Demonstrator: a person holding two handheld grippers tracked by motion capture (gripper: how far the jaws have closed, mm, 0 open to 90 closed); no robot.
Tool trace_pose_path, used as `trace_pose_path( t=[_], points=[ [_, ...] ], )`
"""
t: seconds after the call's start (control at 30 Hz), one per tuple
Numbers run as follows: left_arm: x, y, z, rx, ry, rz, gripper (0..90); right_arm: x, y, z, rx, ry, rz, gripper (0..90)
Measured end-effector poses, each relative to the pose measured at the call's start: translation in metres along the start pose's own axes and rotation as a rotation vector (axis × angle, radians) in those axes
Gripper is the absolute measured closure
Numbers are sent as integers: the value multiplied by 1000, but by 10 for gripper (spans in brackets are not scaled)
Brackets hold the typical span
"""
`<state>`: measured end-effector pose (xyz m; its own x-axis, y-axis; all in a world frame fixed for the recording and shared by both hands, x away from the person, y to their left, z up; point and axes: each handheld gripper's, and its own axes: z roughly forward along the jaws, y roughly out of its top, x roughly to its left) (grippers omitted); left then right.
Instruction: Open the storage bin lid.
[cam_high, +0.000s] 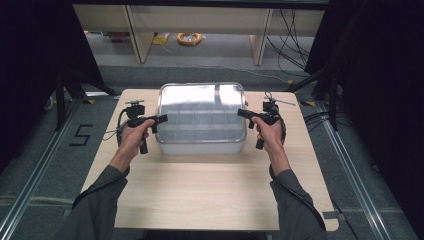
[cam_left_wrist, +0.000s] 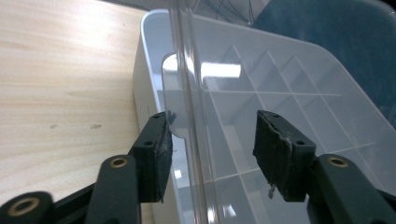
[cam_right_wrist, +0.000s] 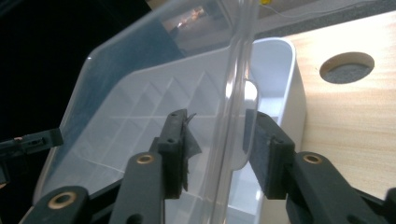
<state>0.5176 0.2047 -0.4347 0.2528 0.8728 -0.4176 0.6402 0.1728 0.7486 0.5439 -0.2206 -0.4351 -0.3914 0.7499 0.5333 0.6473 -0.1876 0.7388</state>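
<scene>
A white compartment box (cam_high: 200, 146) stands at the back middle of the wooden table (cam_high: 200, 190), under a clear lid (cam_high: 200, 102). My left gripper (cam_high: 161, 119) reaches the lid's left edge and my right gripper (cam_high: 242, 113) its right edge. In the left gripper view the lid's rim (cam_left_wrist: 187, 116) runs between the jaws of the left gripper (cam_left_wrist: 217, 149); one pad (cam_left_wrist: 161, 149) meets the lid's side tab and the other lies on the lid's top. The right gripper (cam_right_wrist: 219, 149) grips likewise, with the rim (cam_right_wrist: 231, 130) between its pads. The lid sits tilted slightly off the box wall (cam_left_wrist: 144, 84).
A round cable hole (cam_right_wrist: 348, 67) is cut in the table beside the box. Black curtains hang at both sides. Beyond the table lie grey floor, shelf legs and a yellow cable coil (cam_high: 190, 38). Bare tabletop stretches between the box and the front edge.
</scene>
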Motion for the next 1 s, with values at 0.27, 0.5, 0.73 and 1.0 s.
trace_pose_path(
  t=[0.27, 0.5, 0.73, 1.0],
  points=[
    [-17, 6, -16, -44, 57, 3, 525, 10, 6, -12, -28, 18, 23, 656],
    [-25, 8, -24, -58, 48, -2, 534, 22, 15, -29, -38, 24, 18, 667],
    [-33, 9, -34, -51, 42, 31, 534, 24, 18, -39, -59, 27, -34, 668],
    [-38, 8, -46, -44, 53, 63, 533, 34, 16, -48, -60, 31, -53, 669]
  ],
)
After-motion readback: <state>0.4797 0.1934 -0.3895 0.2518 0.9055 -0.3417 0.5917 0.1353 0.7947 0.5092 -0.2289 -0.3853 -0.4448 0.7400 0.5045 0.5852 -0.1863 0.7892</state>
